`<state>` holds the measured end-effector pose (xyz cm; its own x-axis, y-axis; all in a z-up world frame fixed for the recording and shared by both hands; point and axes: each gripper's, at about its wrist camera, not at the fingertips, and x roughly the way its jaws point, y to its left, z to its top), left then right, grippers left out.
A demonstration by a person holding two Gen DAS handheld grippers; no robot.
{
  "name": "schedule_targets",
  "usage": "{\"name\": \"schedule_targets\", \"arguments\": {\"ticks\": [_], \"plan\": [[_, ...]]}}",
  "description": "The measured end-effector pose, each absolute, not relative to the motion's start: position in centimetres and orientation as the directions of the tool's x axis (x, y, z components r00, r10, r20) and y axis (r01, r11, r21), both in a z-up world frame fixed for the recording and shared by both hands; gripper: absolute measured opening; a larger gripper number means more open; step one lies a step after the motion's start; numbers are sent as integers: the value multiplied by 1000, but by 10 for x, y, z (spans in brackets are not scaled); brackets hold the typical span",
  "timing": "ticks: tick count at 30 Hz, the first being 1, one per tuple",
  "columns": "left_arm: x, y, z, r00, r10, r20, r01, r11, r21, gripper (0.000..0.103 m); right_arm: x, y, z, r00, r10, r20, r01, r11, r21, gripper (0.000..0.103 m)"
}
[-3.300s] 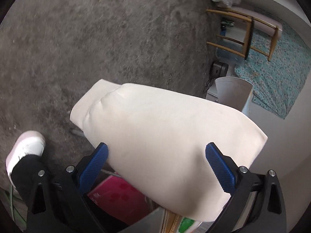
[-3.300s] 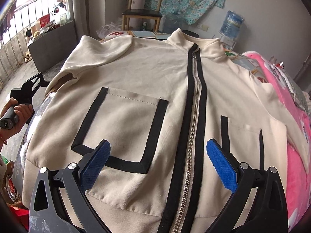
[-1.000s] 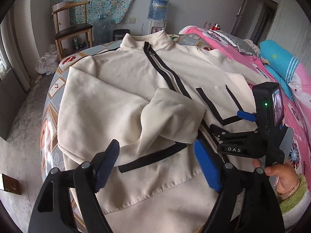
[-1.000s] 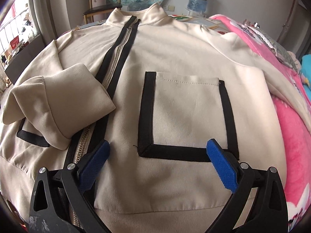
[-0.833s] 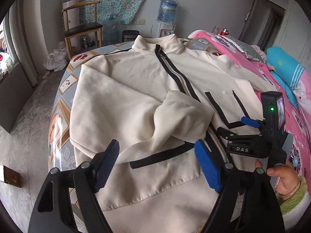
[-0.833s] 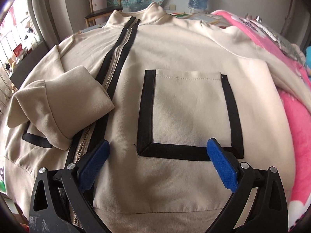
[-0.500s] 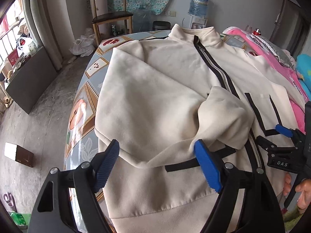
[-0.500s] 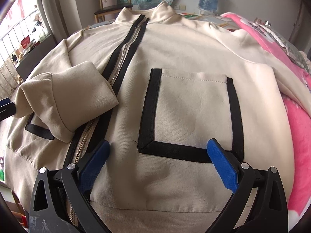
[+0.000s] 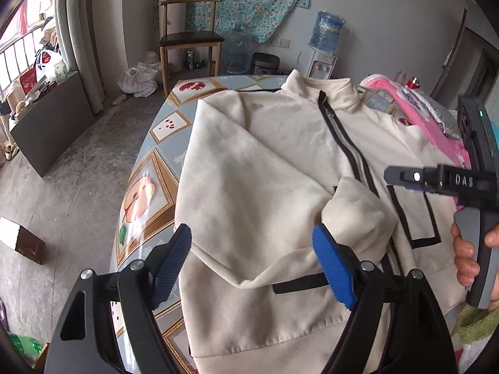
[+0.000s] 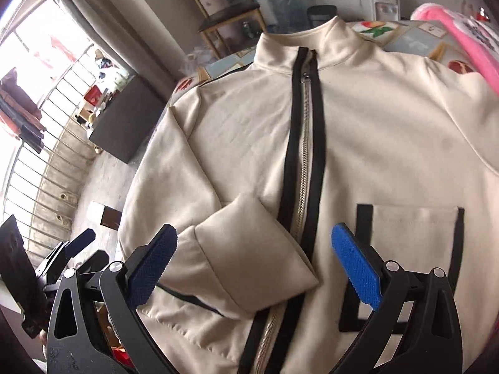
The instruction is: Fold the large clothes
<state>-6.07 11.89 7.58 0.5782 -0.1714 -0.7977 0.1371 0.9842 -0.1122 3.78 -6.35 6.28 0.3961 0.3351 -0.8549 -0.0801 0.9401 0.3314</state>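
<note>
One sleeve (image 10: 249,249) lies folded across the jacket (image 9: 280,143) between my empty, wide-apart fingers (image 9: 170,268); the other sleeve and body remain

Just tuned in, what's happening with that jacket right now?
A person holds a gripper in each hand over a cream zip jacket spread on the table. One sleeve is already folded across the front, its cuff beside the zipper. The left gripper and right gripper hover open, holding nothing.
</note>
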Motion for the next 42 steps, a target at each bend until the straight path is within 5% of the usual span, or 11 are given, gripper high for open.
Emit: {"name": "schedule_targets", "arguments": {"ticks": [4,11,17,30,42], "plan": [[-51,118,33,497,-96,-863,116,992,-43,78,65,-50,37,310,323,-894,-68,946,318,85],[-64,127,16,486,-92,-869,116,992,-40,78,23,-56,32,245,426,-871,-75,904,421,49],[-65,135,16,488,-116,-865,118,991,-66,78,-59,-68,59,290,520,-804,-175,854,489,48],[-54,121,73,582,-226,-781,184,972,-144,78,-135,-30,60,332,437,-836,-359,878,316,45],[-62,51,41,448,-276,-850,385,918,-95,78,-163,-56,62,431,465,-773,-242,885,398,47]]}}
